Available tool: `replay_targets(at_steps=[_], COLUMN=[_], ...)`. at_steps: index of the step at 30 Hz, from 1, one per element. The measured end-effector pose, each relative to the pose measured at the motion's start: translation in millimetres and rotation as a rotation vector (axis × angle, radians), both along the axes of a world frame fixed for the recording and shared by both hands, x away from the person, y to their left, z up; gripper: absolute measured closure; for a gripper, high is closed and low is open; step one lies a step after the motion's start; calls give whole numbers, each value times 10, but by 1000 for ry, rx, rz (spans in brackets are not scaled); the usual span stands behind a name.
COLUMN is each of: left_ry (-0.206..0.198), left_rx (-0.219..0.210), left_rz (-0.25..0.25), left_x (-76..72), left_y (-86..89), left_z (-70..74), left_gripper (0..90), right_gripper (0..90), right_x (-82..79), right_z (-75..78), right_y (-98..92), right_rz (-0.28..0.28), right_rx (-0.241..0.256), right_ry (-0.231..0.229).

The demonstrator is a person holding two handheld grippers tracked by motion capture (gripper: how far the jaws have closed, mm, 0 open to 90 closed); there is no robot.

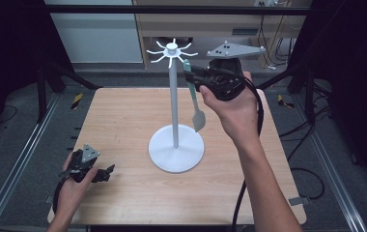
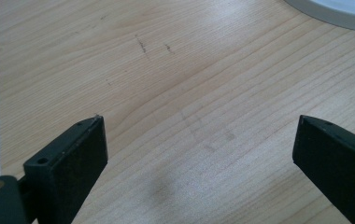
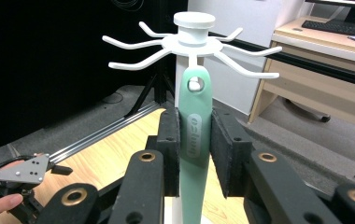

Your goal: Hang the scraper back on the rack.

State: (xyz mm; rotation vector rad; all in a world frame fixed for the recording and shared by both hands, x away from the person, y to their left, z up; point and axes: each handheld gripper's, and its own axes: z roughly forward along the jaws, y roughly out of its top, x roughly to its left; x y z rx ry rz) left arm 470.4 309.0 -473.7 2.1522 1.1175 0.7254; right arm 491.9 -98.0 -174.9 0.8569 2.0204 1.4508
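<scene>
A white utensil stand [image 1: 174,106] rises from a round base [image 1: 176,150] at the table's middle, with a crown of hooks [image 1: 172,48] on top. A mint-green spatula [image 1: 194,101] hangs blade down just right of the pole. My right gripper [image 1: 191,75] is shut on its handle, high near the crown. In the right gripper view the handle [image 3: 195,116] stands upright between the pads of my right gripper [image 3: 195,144], and a hook's tip shows through the hole in its end. My left gripper [image 1: 106,172] rests open on the table's near left corner; in its own view, bare wood lies between the jaws of my left gripper [image 2: 199,144].
The wooden table [image 1: 123,121] has metal rails along both sides. The stand's base edge [image 2: 334,9] lies ahead and to the right of the left jaws. The crown [image 3: 193,28] carries several free hooks. A desk and cables stand beyond the table's far edge.
</scene>
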Motion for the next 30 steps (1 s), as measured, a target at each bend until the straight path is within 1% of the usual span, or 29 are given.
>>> replay_targets(at_steps=[8,30], left_ry=[1,4], left_rx=[2,1], left_rz=[-3,-3], left_x=[1,2], left_y=[-2,-6], left_z=[-2,-6], left_gripper=[29,29], right_gripper=[742,739], right_x=[2,-6], right_z=[-5,-29], right_y=[19,39], right_rz=[0,-6], right_rx=[-8,-5], right_ry=[3,-1])
